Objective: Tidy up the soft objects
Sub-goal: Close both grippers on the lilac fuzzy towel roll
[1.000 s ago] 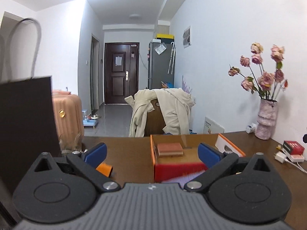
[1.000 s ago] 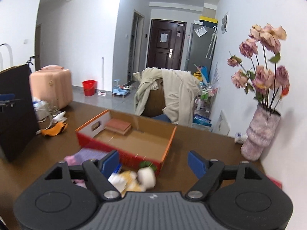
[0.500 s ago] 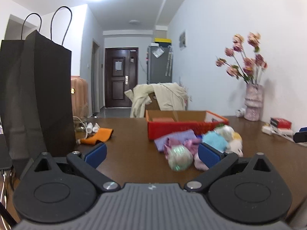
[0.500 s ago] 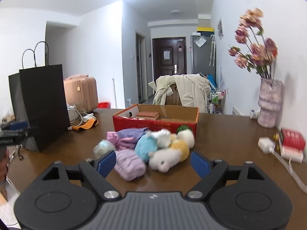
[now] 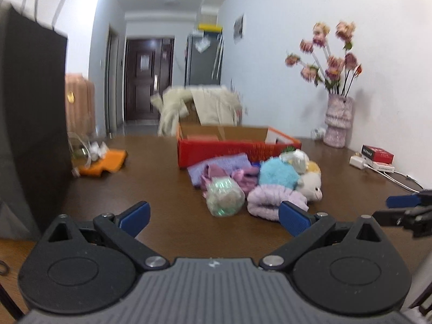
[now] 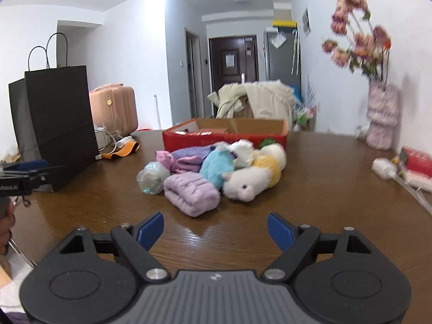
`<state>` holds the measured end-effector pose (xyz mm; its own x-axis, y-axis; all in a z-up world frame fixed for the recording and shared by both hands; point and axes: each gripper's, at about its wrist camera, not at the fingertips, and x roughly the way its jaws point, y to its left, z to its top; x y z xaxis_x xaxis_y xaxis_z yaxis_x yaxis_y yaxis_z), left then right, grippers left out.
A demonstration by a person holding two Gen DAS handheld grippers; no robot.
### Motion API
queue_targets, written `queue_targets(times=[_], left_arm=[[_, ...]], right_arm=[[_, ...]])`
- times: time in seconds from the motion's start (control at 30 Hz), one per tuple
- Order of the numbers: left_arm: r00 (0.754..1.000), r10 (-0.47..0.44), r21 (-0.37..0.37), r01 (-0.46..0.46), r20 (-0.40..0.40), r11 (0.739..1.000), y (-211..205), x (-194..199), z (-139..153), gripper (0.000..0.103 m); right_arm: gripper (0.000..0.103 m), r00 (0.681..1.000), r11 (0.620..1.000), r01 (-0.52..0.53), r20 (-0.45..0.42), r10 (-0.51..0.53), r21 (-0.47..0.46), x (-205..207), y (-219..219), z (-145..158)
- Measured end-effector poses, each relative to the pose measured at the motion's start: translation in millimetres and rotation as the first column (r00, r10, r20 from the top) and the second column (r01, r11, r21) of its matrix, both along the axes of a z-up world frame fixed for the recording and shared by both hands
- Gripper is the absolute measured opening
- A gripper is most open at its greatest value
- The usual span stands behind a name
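A heap of soft things lies on the brown table (image 6: 310, 189) in front of a red cardboard box (image 6: 226, 136): a lilac rolled towel (image 6: 191, 191), a blue fluffy toy (image 6: 217, 166), a white and yellow plush animal (image 6: 252, 179), a clear wrapped ball (image 6: 151, 176) and purple cloths (image 6: 186, 158). My right gripper (image 6: 214, 229) stands open just short of the lilac towel, nothing between its fingers. My left gripper (image 5: 213, 214) is open too, low over the table, facing the wrapped ball (image 5: 224, 195) and the towel (image 5: 270, 199). The box (image 5: 232, 148) stands behind the heap.
A tall black paper bag (image 6: 56, 121) stands at the table's left. An orange cloth (image 5: 105, 162) and white cables lie beside it. At the right wall are a vase of pink flowers (image 6: 380, 116), a red packet (image 5: 378, 154) and a white charger (image 6: 383, 168). A chair draped with a coat stands behind.
Both grippers have dropped from well above the table to just over it and pulled back toward me. The heap, below view a second ago, now lies ahead of both.
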<state>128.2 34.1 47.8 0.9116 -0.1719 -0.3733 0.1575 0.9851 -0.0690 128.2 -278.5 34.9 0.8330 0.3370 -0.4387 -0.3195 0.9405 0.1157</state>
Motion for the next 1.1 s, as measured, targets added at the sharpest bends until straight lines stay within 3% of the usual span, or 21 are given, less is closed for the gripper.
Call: queue_targets(times=[0.17,0.37,0.5,0.53,0.7,0.77,0.9,0.97,1.03,1.1], left_arm=[[0.995,-0.015,-0.046,0.01,-0.101,0.999,-5.0,45.5,-9.0,0.098],[0.974,-0.11,-0.09,0.094,-0.196,0.992,-27.6,96.8,-21.4,0.084],[0.957,-0.162,-0.119,0.137,-0.24,0.983,-40.3,123.0,-28.6,0.081],[0.952,-0.176,-0.128,0.148,-0.251,0.981,-42.7,128.6,-30.3,0.081],[0.93,-0.243,-0.179,0.199,-0.275,0.964,-55.6,145.8,-35.9,0.08],[0.918,-0.25,-0.203,0.194,-0.306,0.96,-59.5,154.5,-41.8,0.071],[0.888,-0.279,-0.292,0.175,-0.364,0.94,-59.0,170.3,-52.2,0.062],[0.882,-0.289,-0.314,0.174,-0.372,0.934,-58.2,174.9,-54.0,0.051],[0.878,-0.305,-0.328,0.184,-0.37,0.927,-58.8,176.4,-54.9,0.038],[0.875,-0.312,-0.334,0.188,-0.371,0.924,-59.1,177.4,-55.4,0.034]], right_arm=[[0.076,0.999,0.999,-0.026,-0.046,0.024,-0.04,34.7,15.8,-10.0],[0.07,0.993,0.999,-0.051,-0.103,0.05,-0.011,87.4,31.4,-22.6],[0.061,0.989,0.996,-0.078,-0.131,0.074,-0.03,119.3,44.1,-37.0],[0.056,0.988,0.997,-0.068,-0.14,0.062,-0.041,126.6,43.5,-40.0],[0.056,0.987,1.0,-0.003,-0.16,0.0,-0.019,144.3,16.7,-41.7],[0.058,0.986,1.0,0.009,-0.168,-0.006,0.015,145.2,6.7,-40.3],[0.057,0.981,0.99,-0.065,-0.175,0.087,0.124,148.1,2.0,-37.7],[0.057,0.978,0.982,-0.093,-0.169,0.121,0.164,151.6,2.9,-37.3],[0.052,0.974,0.973,-0.089,-0.184,0.13,0.214,161.2,1.3,-39.2],[0.044,0.97,0.968,-0.063,-0.212,0.116,0.244,171.7,1.0,-43.9]])
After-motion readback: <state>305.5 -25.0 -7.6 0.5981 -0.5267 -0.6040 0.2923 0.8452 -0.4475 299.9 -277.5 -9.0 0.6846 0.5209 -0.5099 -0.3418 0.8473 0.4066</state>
